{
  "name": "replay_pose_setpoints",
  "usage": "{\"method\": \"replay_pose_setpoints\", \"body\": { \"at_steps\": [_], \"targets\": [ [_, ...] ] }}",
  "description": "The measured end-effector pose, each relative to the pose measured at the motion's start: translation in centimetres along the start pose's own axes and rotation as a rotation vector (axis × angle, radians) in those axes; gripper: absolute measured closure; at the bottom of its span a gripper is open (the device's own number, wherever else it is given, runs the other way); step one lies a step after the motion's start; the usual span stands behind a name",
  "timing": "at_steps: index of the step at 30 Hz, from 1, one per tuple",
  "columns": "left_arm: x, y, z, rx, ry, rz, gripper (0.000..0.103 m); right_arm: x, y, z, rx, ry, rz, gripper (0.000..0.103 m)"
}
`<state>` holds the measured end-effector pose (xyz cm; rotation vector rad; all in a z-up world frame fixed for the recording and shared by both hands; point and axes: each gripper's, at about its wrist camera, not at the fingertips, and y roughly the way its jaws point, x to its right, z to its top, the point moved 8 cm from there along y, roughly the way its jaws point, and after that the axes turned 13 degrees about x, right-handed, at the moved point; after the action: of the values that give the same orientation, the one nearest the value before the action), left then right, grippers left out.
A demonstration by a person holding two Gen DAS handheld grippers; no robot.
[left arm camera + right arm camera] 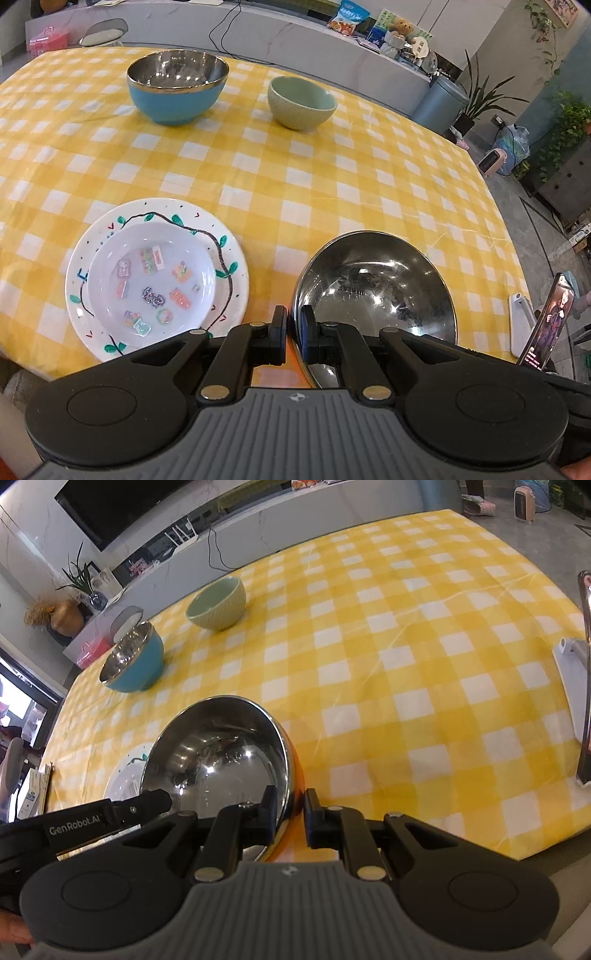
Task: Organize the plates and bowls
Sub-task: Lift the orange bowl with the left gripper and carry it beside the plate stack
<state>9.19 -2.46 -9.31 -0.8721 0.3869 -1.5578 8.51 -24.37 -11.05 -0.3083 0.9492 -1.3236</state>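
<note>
**Both tongs clamp the steel bowl's rim at the near edge**

The steel bowl [373, 284], round, mirror-bright inside and orange outside, sits tilted by the counter's [332, 166] near edge. The left tongs [293, 325] pinch its left rim; the right tongs [290, 806] pinch its right rim. Just beside it, toward the near-left corner, a glossy white dish [151, 280] with colourful stickers rests on a leaf-painted plate [236, 266]. Near the far edge stand a blue bowl [177, 99] with a shiny metal lining and a ribbed, matte green bowl [301, 103]. A propped phone [546, 321] stands at the right edge. The cloth is yellow-and-white check.
</note>
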Motion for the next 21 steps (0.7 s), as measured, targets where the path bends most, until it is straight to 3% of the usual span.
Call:
{"method": "replay_pose_setpoints", "body": {
  "at_steps": [21],
  "targets": [
    [0.09, 0.21, -0.13, -0.016, 0.006, -0.015, 0.092, 0.01, 0.45, -0.1, -0.007, -0.001, -0.001, 0.087]
  ]
}}
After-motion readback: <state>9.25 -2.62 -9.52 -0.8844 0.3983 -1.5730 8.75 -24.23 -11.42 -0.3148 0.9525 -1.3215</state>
